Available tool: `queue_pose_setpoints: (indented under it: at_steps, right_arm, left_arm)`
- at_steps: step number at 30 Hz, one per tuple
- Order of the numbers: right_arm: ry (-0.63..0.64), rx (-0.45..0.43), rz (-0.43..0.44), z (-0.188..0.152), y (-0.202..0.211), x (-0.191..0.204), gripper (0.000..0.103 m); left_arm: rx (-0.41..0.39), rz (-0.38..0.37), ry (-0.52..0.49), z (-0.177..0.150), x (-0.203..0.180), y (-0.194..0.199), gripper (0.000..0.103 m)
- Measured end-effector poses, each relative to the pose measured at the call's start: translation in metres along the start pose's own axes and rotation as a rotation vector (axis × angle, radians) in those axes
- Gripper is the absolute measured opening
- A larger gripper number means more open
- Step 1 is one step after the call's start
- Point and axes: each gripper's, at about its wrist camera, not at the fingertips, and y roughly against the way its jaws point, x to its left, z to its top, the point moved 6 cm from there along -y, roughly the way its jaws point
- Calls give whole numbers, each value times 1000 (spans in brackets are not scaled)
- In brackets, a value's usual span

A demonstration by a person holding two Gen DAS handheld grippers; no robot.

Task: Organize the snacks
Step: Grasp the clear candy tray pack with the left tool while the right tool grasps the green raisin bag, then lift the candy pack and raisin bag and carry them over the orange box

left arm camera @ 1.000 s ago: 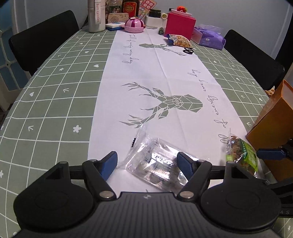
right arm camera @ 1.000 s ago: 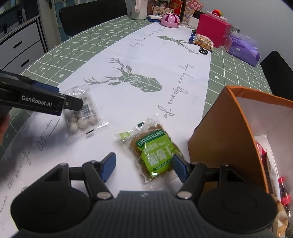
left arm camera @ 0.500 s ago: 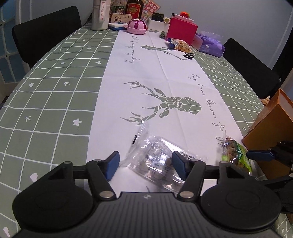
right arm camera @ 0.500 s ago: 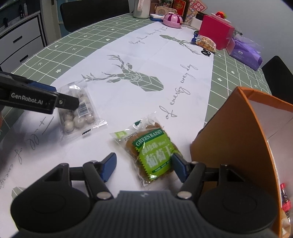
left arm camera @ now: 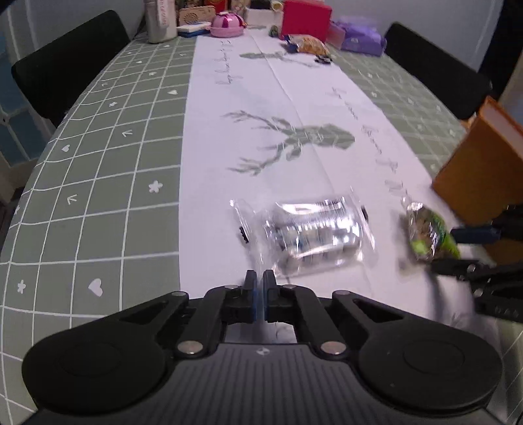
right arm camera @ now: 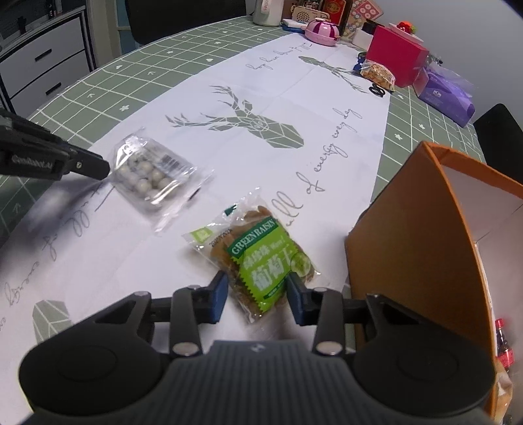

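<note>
My left gripper (left arm camera: 260,287) is shut on the near edge of a clear packet of pale round candies (left arm camera: 313,233); the packet hangs tilted and blurred just above the white runner. It also shows in the right wrist view (right arm camera: 150,173), with the left gripper (right arm camera: 98,168) at its left edge. My right gripper (right arm camera: 256,294) is open, its jaws on either side of the near end of a green raisin biscuit packet (right arm camera: 261,258) that lies on the runner. The same packet shows in the left wrist view (left arm camera: 428,232). An open orange box (right arm camera: 434,235) stands just right of it.
The table has a green checked cloth (left arm camera: 108,157) with a white deer runner. At the far end are a pink box (right arm camera: 400,55), a purple pack (right arm camera: 446,94), a snack bag (right arm camera: 379,74), a pink lidded bowl (right arm camera: 322,31) and a canister. Black chairs stand at both sides.
My left gripper has shut on the candy packet's edge and lifted and turned it. My right gripper has narrowed around the green packet and moved closer to it.
</note>
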Motion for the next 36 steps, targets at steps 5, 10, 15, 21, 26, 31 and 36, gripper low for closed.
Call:
queue_pose_setpoints:
  at_steps: [5, 10, 15, 21, 26, 31, 36]
  right_arm:
    - [2, 10, 20, -18, 15, 10, 37]
    - [-5, 10, 39, -31, 25, 11, 37]
    - [-26, 11, 54, -33, 21, 6, 37]
    - [-72, -2, 90, -28, 18, -4, 37]
    - [-68, -5, 122, -32, 17, -8, 41]
    - [-57, -37, 122, -32, 17, -12, 55]
    - [-29, -92, 108, -29, 14, -10, 77]
  left_arm:
    - [28, -23, -83, -15, -13, 10, 4]
    - [-58, 155, -397, -13, -36, 28, 73]
    - [-174, 111, -527, 3, -54, 42, 89]
    - [-115, 106, -566, 21, -54, 7, 86]
    - [-35, 56, -593, 15, -54, -17, 87]
    - [-22, 22, -499, 21, -46, -23, 94]
    - [-26, -28, -424, 19, -45, -21, 81]
